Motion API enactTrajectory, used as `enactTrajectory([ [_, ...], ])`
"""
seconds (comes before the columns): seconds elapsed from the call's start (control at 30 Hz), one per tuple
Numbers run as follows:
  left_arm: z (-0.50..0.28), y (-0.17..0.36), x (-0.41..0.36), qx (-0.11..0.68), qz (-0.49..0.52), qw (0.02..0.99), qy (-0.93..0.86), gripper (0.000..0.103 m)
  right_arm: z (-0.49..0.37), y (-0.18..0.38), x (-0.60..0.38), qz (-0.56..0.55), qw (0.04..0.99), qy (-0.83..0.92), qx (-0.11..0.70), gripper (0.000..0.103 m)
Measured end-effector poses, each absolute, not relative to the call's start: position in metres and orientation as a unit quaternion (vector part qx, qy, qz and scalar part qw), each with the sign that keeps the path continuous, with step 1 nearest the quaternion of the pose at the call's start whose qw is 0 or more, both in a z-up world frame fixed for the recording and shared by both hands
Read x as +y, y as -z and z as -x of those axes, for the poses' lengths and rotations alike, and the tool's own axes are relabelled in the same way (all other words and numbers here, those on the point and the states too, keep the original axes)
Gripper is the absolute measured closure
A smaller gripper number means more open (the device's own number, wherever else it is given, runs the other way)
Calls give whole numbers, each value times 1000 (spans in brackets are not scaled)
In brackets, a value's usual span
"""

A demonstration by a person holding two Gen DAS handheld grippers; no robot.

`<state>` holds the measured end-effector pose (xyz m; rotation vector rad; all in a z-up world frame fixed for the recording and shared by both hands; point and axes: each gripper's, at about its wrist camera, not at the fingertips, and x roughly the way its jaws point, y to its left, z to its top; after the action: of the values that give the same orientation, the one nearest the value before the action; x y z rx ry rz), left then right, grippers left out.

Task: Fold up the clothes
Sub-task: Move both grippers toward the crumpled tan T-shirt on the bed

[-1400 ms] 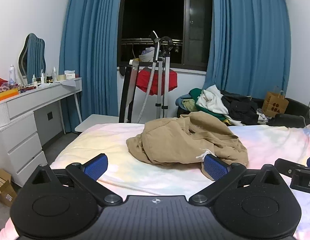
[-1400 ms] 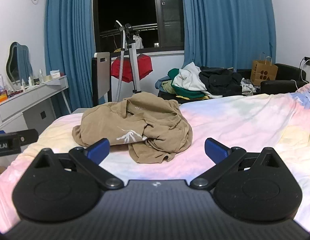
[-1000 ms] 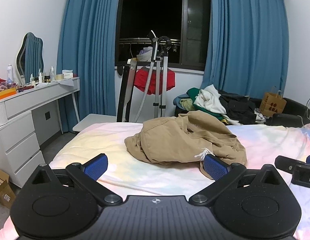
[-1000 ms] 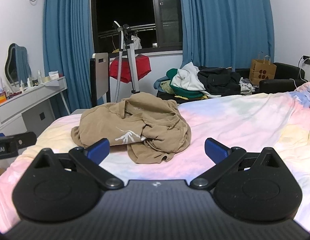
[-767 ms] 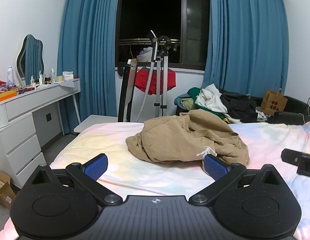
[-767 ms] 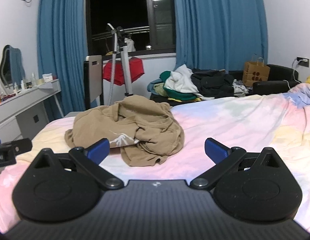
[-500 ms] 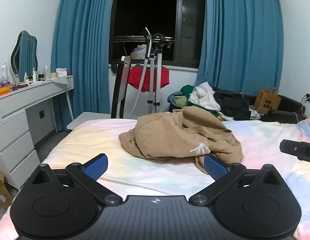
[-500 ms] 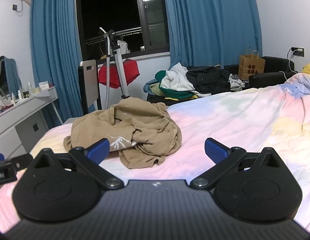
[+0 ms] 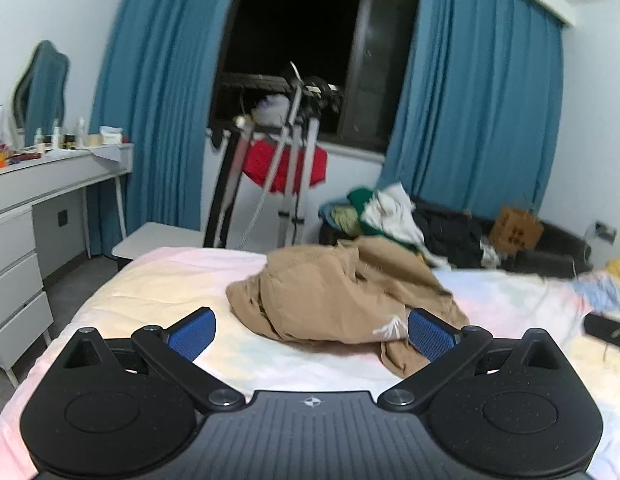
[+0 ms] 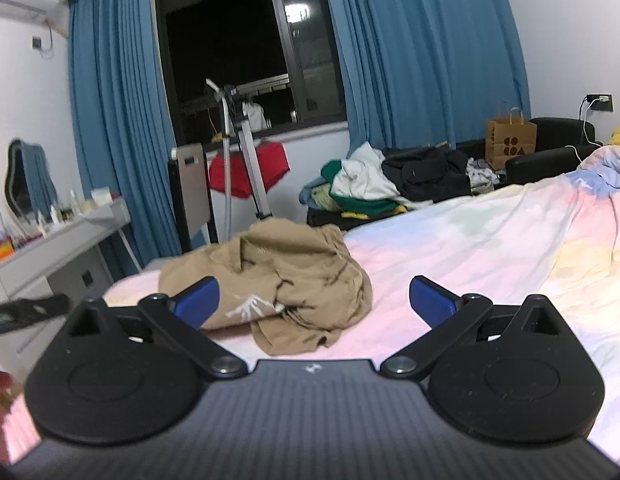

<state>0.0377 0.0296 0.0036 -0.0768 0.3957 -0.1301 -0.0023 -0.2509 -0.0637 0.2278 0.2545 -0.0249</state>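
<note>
Your left gripper and your right gripper both have their jaws spread wide, and neither holds anything. Each hovers over the near part of the bed, short of the cloth.

Count, largest first:
1. One bed, covered in a pastel sheet. Its near edge is hidden behind both gripper bodies.
2. Two blue curtains, one on each side of a dark window.
3. One white dresser at the left, cut off by the frame edge. The bottles on its tabletop are too small to count.
4. One pile of mixed clothes beyond the bed. The number of pieces cannot be told.
5. One tan garment, crumpled in a heap on the bed, ahead of both grippers. Its shape is hidden in the folds. A white print shows on its near side.
6. One brown paper bag at the far right.

The left wrist view is blurred.
</note>
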Motion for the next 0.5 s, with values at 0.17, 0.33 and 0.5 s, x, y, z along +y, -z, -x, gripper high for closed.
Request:
enactTrajectory([
  [0.17, -97, 12, -2, 261, -46, 960, 87, 0, -2, 68, -254, -120, 983, -8, 136, 0],
  [0.33, -175, 37, -33, 305, -72, 944, 103, 4, -11, 79, -262, -142, 977, -5, 158, 1],
  [0.5, -253, 47, -72, 301, -96, 943, 106, 4, -22, 88, -277, -172, 973, 0, 156, 1],
])
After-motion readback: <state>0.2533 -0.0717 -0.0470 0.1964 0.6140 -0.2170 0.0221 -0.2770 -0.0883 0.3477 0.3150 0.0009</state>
